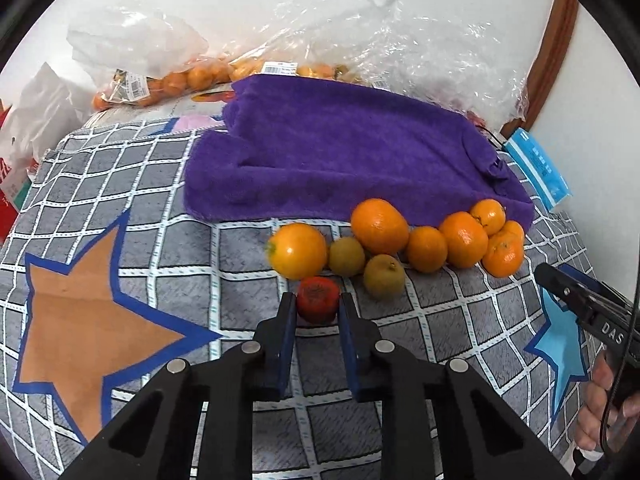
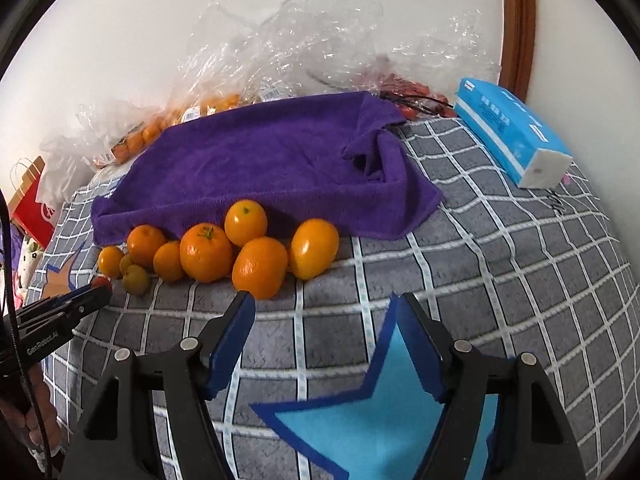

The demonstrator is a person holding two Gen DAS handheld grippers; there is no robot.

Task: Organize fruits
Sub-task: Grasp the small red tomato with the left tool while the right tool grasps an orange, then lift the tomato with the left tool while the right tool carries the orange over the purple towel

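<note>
A row of oranges (image 1: pixel 379 226) and tangerines (image 1: pixel 463 239) lies on the grey checked cloth (image 1: pixel 168 264), along the front edge of a purple towel (image 1: pixel 340 160). Two greenish-brown kiwis (image 1: pixel 383 276) lie among them. A small red fruit (image 1: pixel 317 299) sits between the fingertips of my left gripper (image 1: pixel 317 305), which is closed on it. My right gripper (image 2: pixel 324 304) is open and empty, just in front of the nearest orange (image 2: pixel 259 267). The same fruit row (image 2: pixel 206 252) and towel (image 2: pixel 260 168) show in the right wrist view; the left gripper (image 2: pixel 90 292) shows at its left edge.
Clear plastic bags of tangerines (image 1: pixel 168 80) and crumpled wrap (image 1: pixel 400 48) stand behind the towel. A blue tissue pack (image 2: pixel 510 132) lies at the right. A red paper bag (image 2: pixel 34 200) stands at the far left. An orange star (image 1: pixel 88 320) and a blue star (image 2: pixel 380 412) are printed on the cloth.
</note>
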